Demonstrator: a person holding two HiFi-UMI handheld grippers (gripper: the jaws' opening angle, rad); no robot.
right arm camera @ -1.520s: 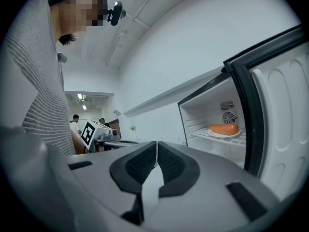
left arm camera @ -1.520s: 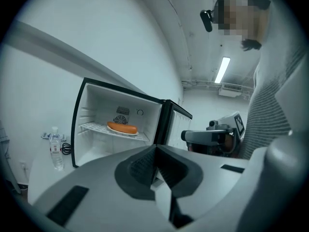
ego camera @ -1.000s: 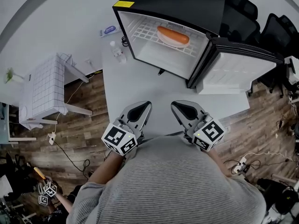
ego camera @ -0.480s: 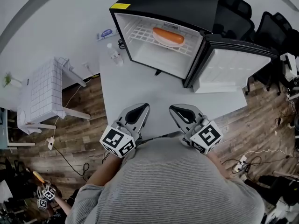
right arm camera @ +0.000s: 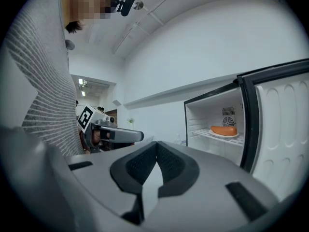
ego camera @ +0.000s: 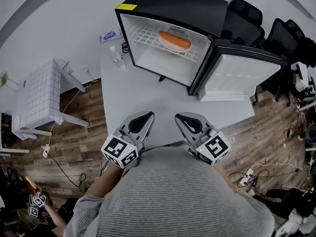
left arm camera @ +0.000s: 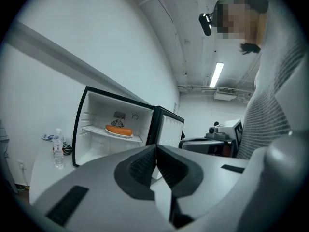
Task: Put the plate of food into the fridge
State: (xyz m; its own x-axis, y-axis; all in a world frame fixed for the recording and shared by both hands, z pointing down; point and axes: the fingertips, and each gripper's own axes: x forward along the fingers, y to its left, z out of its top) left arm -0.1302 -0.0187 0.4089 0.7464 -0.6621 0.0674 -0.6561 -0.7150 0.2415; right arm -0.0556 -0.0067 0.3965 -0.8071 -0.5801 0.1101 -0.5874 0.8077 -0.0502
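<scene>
Since a second ago the whole scene has slid a little left in the head view. Both grippers have sunk slightly nearer the person's striped torso, as if the person were stepping back.

The plate of food [ego camera: 174,41] already sits on the wire shelf [ego camera: 148,35] in the upper part of the fridge [ego camera: 168,6], well apart from both grippers. On it lies one long orange-brown piece, sausage-like. I judge the plate stiff and fairly light, with a smooth rim that pads could slip on. The rounded food would probably roll if the plate tipped. If it had to be handled again, the near rim is the place to pinch, keeping the plate level.

The fridge door [ego camera: 237,75] hangs open to the right. The fridge stands at the far end of a white table [ego camera: 133,93], with a water bottle [ego camera: 117,58] just beside its left wall.

At the near edge of the table, the left gripper [ego camera: 146,115] has its jaws pressed together with nothing between them. The right gripper [ego camera: 180,117] is the same, jaws together and empty. What looks left to do is closing the door.
</scene>
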